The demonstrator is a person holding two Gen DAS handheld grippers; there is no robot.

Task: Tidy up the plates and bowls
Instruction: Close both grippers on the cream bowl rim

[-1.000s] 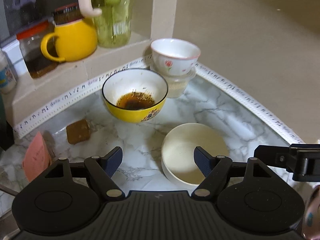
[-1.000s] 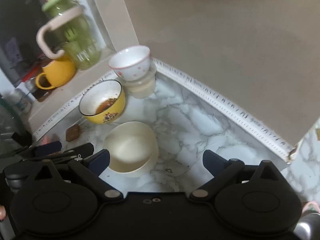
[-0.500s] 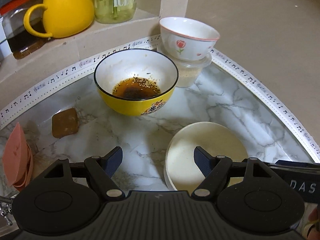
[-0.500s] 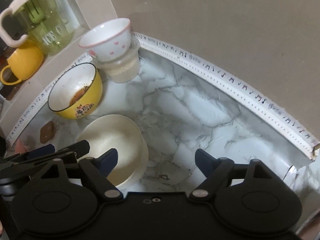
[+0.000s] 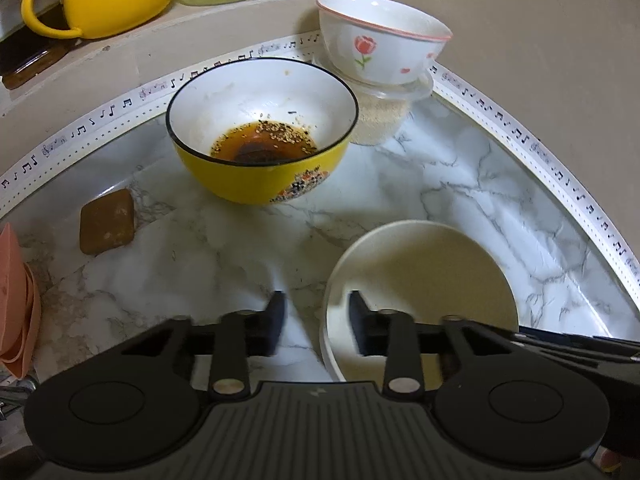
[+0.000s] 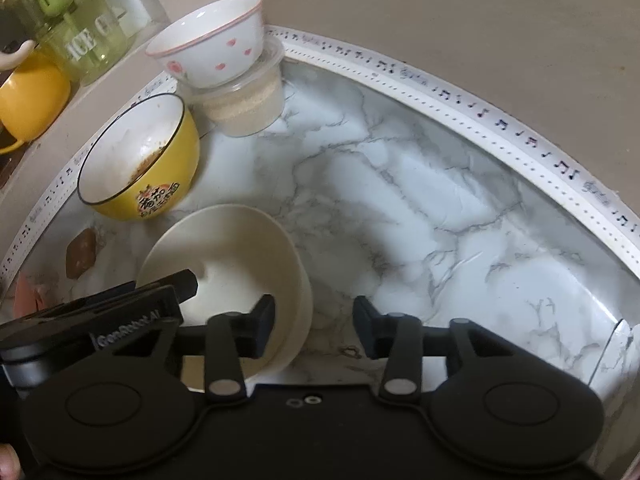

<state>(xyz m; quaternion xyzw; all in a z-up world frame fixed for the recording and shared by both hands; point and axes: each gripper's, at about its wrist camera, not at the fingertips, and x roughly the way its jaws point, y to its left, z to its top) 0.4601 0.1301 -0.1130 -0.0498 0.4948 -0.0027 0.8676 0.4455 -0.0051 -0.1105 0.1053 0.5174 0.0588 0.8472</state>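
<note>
Both tools, left (image 5: pixel 316 322) and right (image 6: pixel 314 326), are closing astride the empty cream bowl's (image 5: pixel 420 276) rim; yellow bowl (image 5: pixel 262 128) holds brown sauce.

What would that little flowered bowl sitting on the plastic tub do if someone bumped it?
The flowered bowl sits tilted on the plastic tub, so a nudge would probably tip or slide it off. It looks like glazed ceramic: likely slippery, and apt to chip on the marble counter.
</note>
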